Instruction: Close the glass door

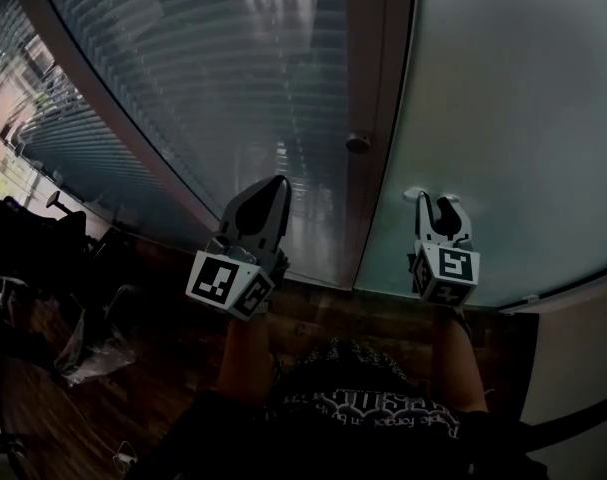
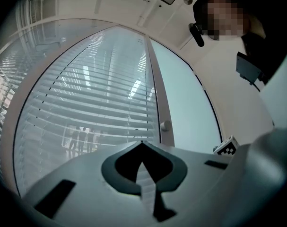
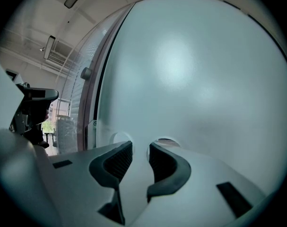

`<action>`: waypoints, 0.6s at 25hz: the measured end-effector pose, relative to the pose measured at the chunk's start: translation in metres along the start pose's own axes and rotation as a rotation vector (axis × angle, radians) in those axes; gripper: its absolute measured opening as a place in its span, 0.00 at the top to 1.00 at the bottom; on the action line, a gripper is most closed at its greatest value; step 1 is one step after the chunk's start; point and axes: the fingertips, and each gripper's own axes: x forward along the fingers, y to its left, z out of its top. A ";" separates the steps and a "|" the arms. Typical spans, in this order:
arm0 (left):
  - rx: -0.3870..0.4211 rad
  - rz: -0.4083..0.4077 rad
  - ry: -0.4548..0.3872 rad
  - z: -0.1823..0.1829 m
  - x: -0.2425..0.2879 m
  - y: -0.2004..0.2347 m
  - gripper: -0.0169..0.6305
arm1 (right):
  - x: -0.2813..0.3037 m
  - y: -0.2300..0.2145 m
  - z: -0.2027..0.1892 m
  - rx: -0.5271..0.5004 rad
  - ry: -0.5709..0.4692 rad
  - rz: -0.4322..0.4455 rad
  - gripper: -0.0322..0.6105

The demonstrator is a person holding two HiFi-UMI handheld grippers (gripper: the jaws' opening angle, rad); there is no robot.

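The frosted glass door panel point(image 1: 503, 118) fills the right of the head view and most of the right gripper view point(image 3: 195, 70). Its left edge lies along a brown frame post point(image 1: 368, 78) that carries a small round knob point(image 1: 358, 143). My right gripper point(image 1: 438, 205) points level at the frosted panel. Its jaws are open with only glass showing between them point(image 3: 140, 145), and a small white round fitting point(image 1: 415, 195) sits by its left finger. My left gripper point(image 1: 271, 190) is shut and empty point(image 2: 142, 144), held up before the glass with blinds point(image 1: 213, 78).
Dark chairs and bags point(image 1: 28, 243) and a clear plastic bag point(image 1: 93, 348) lie on the wooden floor point(image 1: 183, 378) at the left. A white wall point(image 1: 583, 358) meets the frosted panel at the lower right.
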 end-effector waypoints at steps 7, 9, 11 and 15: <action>-0.009 -0.006 0.003 0.001 0.004 0.001 0.97 | 0.004 -0.002 0.001 0.003 0.015 -0.012 0.78; -0.009 -0.009 -0.001 0.001 0.004 0.001 0.97 | 0.005 -0.004 0.000 0.009 0.017 -0.016 0.78; -0.006 -0.015 -0.002 0.002 0.005 0.000 0.97 | 0.006 -0.004 0.001 0.012 0.013 -0.017 0.78; 0.003 -0.026 0.005 0.000 0.006 -0.001 0.97 | 0.008 -0.004 0.002 0.015 0.014 -0.016 0.78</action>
